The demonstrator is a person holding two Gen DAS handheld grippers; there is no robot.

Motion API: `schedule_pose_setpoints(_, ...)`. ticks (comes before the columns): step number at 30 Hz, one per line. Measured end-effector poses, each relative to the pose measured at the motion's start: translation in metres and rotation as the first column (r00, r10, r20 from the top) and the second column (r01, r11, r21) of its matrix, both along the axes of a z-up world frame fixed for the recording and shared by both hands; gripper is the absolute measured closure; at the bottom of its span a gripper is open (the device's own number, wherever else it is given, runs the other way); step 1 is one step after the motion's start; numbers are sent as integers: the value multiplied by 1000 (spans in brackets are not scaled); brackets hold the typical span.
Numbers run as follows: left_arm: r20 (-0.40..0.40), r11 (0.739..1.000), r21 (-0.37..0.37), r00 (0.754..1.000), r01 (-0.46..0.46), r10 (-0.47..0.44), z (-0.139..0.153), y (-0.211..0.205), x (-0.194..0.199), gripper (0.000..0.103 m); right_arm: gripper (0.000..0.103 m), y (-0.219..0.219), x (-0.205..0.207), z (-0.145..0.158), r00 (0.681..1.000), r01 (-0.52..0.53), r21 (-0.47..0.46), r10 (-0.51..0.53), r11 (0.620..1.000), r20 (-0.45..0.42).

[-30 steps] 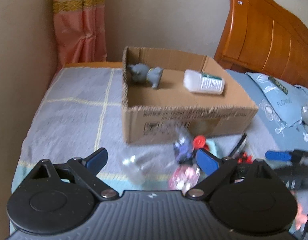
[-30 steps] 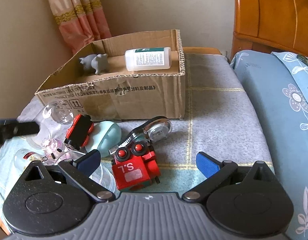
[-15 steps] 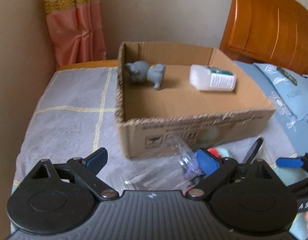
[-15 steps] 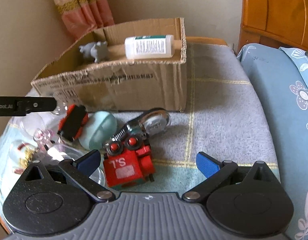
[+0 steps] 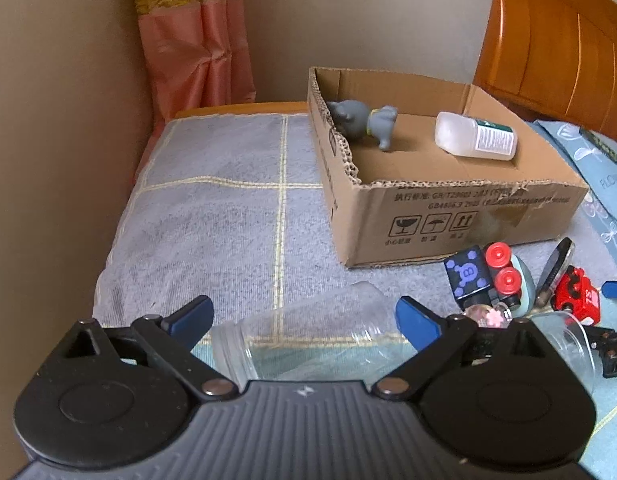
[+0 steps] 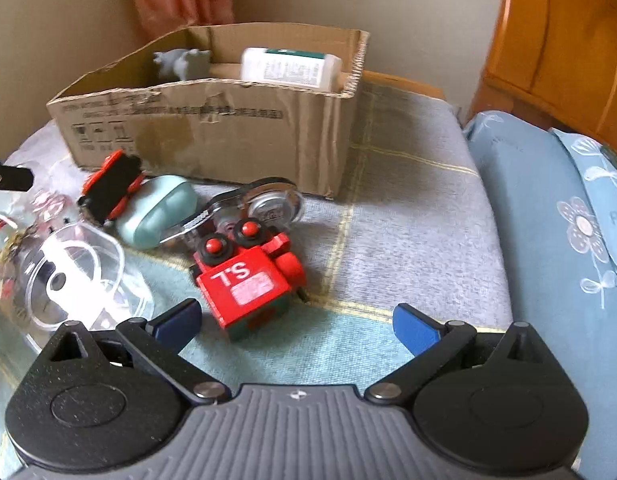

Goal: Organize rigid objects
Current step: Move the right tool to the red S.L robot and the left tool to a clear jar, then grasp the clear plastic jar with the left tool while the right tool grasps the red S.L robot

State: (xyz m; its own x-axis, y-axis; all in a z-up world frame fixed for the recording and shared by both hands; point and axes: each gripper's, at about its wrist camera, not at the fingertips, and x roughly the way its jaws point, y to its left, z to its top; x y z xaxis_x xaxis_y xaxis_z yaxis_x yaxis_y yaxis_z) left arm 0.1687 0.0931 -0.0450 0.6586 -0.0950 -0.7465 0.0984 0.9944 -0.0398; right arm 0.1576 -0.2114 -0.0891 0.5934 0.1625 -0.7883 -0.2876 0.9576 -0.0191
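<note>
A cardboard box (image 5: 460, 220) stands on the bed, holding a grey toy animal (image 5: 364, 120) and a white bottle (image 5: 474, 142); the box also shows in the right wrist view (image 6: 212, 128). My left gripper (image 5: 304, 316) is open, with a clear plastic jar (image 5: 304, 336) lying on its side between its fingers. My right gripper (image 6: 296, 320) is open, just above a red toy block marked "S.L" (image 6: 248, 284). In front of the box lie a black and red toy (image 6: 112, 188), a pale green case (image 6: 156, 210) and a metal tape measure (image 6: 268, 204).
A clear plastic cup (image 6: 76, 276) lies left of the red block. A wooden headboard (image 5: 556, 40) and blue flowered pillows (image 6: 556, 232) are on the right. A wall and a pink curtain (image 5: 192, 40) close the left and far sides.
The left gripper has moved left and down, so the clear jar now lies between its fingers. The right gripper has moved closer to the red block.
</note>
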Motion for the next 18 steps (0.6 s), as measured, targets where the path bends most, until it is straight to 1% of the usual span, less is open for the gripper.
schedule_pose_setpoints(3, 15, 1000, -2, 1000, 0, 0, -1, 0, -2, 5, 0, 2, 1, 0, 1000, -27, -8, 27, 1000, 4)
schedule_pose_setpoints(6, -4, 1000, -12, 1000, -21, 21, -5, -1, 3, 4, 0, 5, 4, 0, 1000, -30, 0, 30, 1000, 4)
schedule_pose_setpoints(9, -3, 1000, 15, 1000, -22, 22, -4, -4, 6, 4, 0, 8, 4, 0, 999, -31, 2, 31, 1000, 12)
schedule_pose_setpoints(12, 27, 998, 60, 1000, 2, -3, 1, -3, -2, 4, 0, 7, 2, -1, 999, -32, 6, 32, 999, 21)
schedule_pose_setpoints(14, 28, 997, 82, 1000, 4, -7, 3, 0, -8, 4, 0, 5, 1, -1, 999, -36, 9, 36, 999, 27)
schedule_pose_setpoints(16, 11, 996, 91, 1000, -14, 14, 2, 6, -13, 4, 0, 5, 1, -2, 999, -40, 11, 40, 999, 31)
schedule_pose_setpoints(18, -5, 997, 75, 1000, -23, 23, -2, 12, -18, 4, 0, 5, 1, -2, 999, -43, 12, 43, 999, 32)
